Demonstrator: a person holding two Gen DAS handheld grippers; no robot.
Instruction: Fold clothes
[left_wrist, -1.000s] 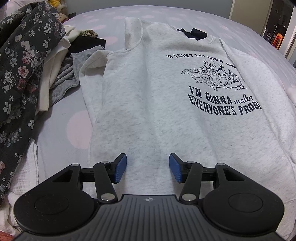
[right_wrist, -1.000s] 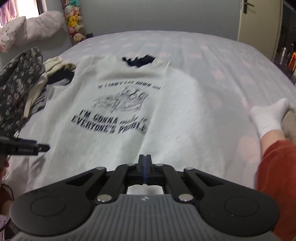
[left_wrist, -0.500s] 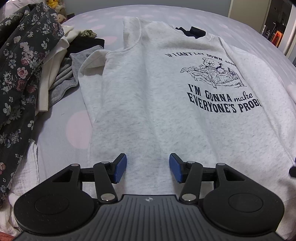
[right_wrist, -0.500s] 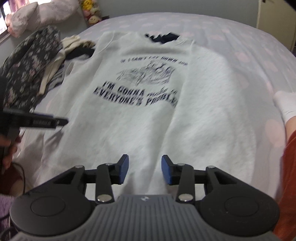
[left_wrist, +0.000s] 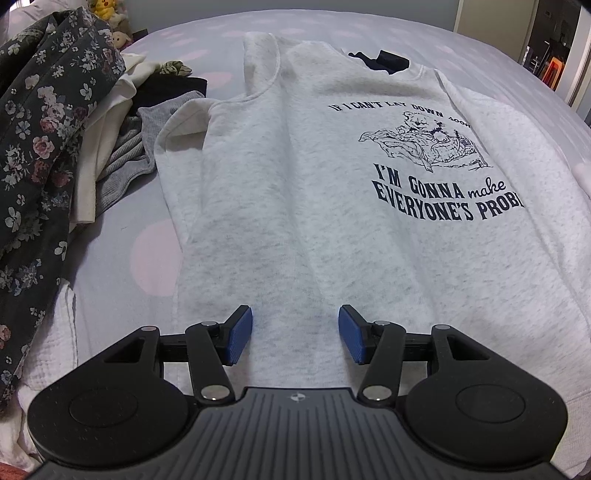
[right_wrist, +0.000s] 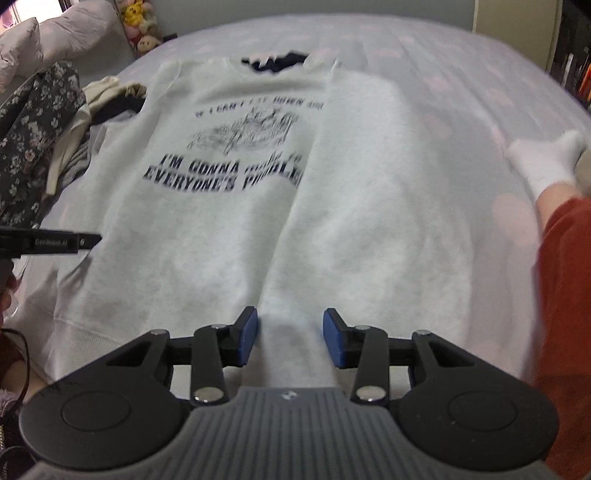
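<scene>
A light grey sweatshirt (left_wrist: 295, 206) with dark printed words and a bear drawing lies flat on the bed, front side up, both sleeves folded in along the body. My left gripper (left_wrist: 295, 334) hovers open over its lower left part, blue pads apart with only flat cloth below them. In the right wrist view the same sweatshirt (right_wrist: 229, 236) fills the middle, and my right gripper (right_wrist: 290, 338) stands open above its lower hem near the folded right sleeve. Nothing is pinched in either one. The left gripper's body (right_wrist: 48, 242) pokes in from the left edge.
A pile of clothes (left_wrist: 48, 147), with a dark floral garment on top, lies left of the sweatshirt. The bed (left_wrist: 147, 254) has a lilac cover with pink dots. A person's white-socked foot (right_wrist: 546, 166) and red-clad leg (right_wrist: 565, 295) are at the right.
My right gripper went from shut to open and sank closer to the sweatshirt's hem. The left gripper stayed where it was, still open.
</scene>
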